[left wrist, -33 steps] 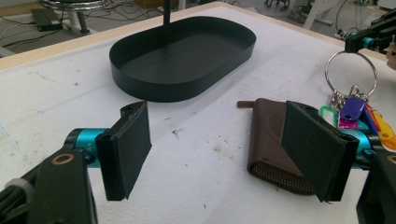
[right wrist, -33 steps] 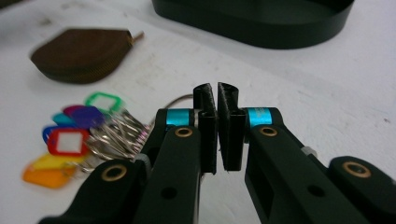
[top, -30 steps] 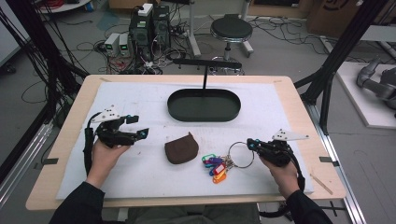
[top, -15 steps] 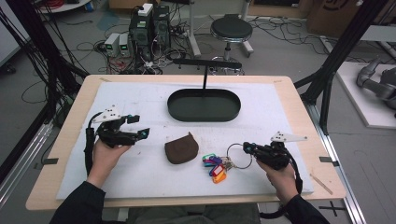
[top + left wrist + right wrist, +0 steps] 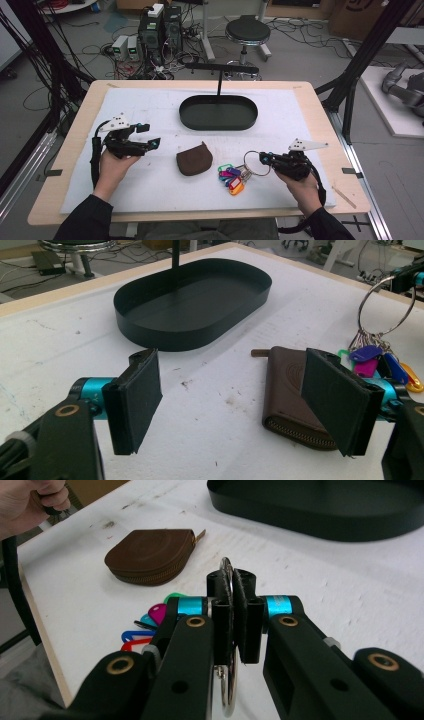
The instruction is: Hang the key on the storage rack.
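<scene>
A metal key ring (image 5: 255, 163) with several coloured key tags (image 5: 231, 178) lies on the white mat at front right. My right gripper (image 5: 263, 158) is shut on the ring (image 5: 227, 570), whose wire runs between the pads (image 5: 243, 605). A brown zip pouch (image 5: 194, 159) lies at the middle of the mat, left of the tags. My left gripper (image 5: 151, 136) is open at the left, pointing toward the pouch (image 5: 287, 390); nothing lies between its pads (image 5: 137, 397). The ring (image 5: 387, 307) and tags (image 5: 372, 360) show beyond the pouch in the left gripper view.
A black oval tray (image 5: 218, 113) with an upright post and crossbar stands at the back middle of the mat. The wooden table (image 5: 327, 122) edges frame the mat. A stool and cabling sit on the floor beyond.
My right gripper has slid left to the key ring and shut on it. The left gripper has stayed where it was, open.
</scene>
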### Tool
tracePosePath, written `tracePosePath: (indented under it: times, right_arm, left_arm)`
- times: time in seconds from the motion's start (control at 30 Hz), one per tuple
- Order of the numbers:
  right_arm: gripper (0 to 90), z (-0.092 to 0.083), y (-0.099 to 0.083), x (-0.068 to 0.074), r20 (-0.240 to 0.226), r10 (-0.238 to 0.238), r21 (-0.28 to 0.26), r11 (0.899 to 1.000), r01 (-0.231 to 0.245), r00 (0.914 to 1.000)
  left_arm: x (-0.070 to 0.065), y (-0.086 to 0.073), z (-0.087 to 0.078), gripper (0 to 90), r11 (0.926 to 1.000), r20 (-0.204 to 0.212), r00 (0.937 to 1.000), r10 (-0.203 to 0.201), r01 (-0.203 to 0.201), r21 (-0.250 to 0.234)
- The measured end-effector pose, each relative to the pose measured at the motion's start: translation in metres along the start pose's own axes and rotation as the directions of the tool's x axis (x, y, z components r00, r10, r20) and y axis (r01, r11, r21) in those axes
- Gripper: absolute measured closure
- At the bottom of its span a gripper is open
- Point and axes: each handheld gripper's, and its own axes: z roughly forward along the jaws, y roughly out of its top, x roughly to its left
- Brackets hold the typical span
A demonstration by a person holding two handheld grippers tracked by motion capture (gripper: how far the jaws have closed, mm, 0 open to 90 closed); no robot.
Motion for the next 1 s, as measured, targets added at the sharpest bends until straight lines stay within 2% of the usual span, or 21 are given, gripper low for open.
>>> tracePosePath:
  times: [0.27,0.63,0.77,1.0]
  right_arm:
    - [88.0,-0.009,0.021,0.003,0.013,-0.072,-0.038,0.997,0.073,0.9973]
    - [88.2,-0.019,0.053,-0.001,0.018,-0.110,-0.093,0.989,0.111,0.9938]
    - [88.2,-0.023,0.068,0.000,0.029,-0.143,-0.100,0.984,0.146,0.9892]
    - [88.2,-0.026,0.088,-0.002,0.046,-0.173,-0.129,0.976,0.178,0.9838]
  left_arm:
    - [0.000,0.000,-0.002,24.5,1.0000,0.008,1.0000,0.001,-0.001,-0.008]
    - [0.001,0.000,-0.005,24.5,0.9998,0.006,1.0000,-0.004,0.004,-0.018]
    - [0.001,0.000,-0.004,24.5,0.9999,0.008,1.0000,-0.003,0.003,-0.017]
    - [0.001,0.000,-0.005,24.5,0.9998,0.009,1.0000,-0.003,0.003,-0.019]
